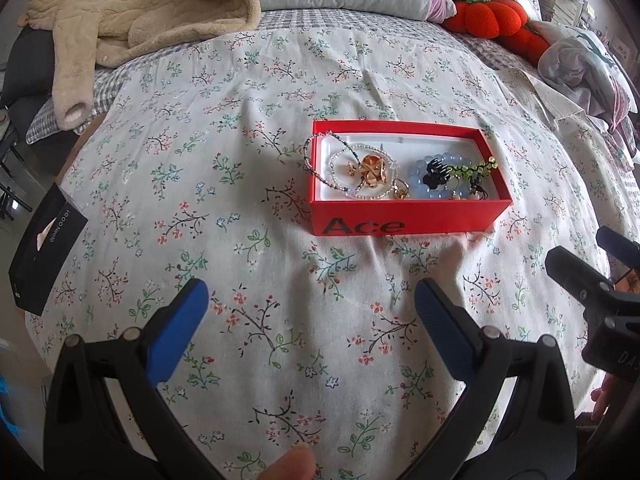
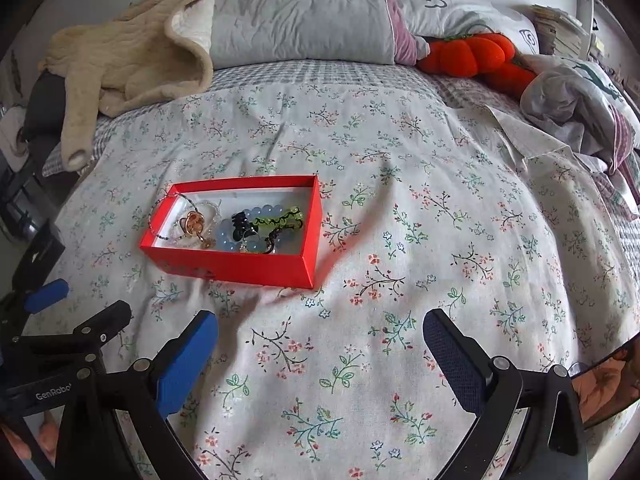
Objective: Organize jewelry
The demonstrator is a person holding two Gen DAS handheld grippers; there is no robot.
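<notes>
Left wrist view: red box point(image 1: 404, 210) lies ahead of the spread left gripper point(image 1: 312, 300).

Red box point(image 1: 404, 216): smooth matt cardboard, white lining. Blue bead bracelet point(image 1: 438, 176): glossy, translucent. Gold pendant point(image 1: 372, 168): shiny metal. Floral bedsheet point(image 1: 280, 280): matt woven cloth. Beige robe point(image 1: 140, 12), at 11 o'clock: fleecy, quilted. Left hand-held gripper point(image 1: 312, 300): matt black plastic, ribbed blue pads.

Box point(image 1: 404, 211): red outside, black "Ace" lettering, white lining.
Bracelet point(image 1: 436, 184): pale blue beads.
Clip point(image 1: 436, 170): black.
Charm point(image 1: 372, 170): gold and amber.
Sheet point(image 1: 280, 264): white, with small pink, blue and green flower sprigs.
Pads point(image 1: 180, 332): blue, on black fingers.
Plush point(image 2: 476, 58): orange-red.
Blanket point(image 1: 140, 12): beige.
Pillow point(image 2: 300, 16): grey.
</notes>
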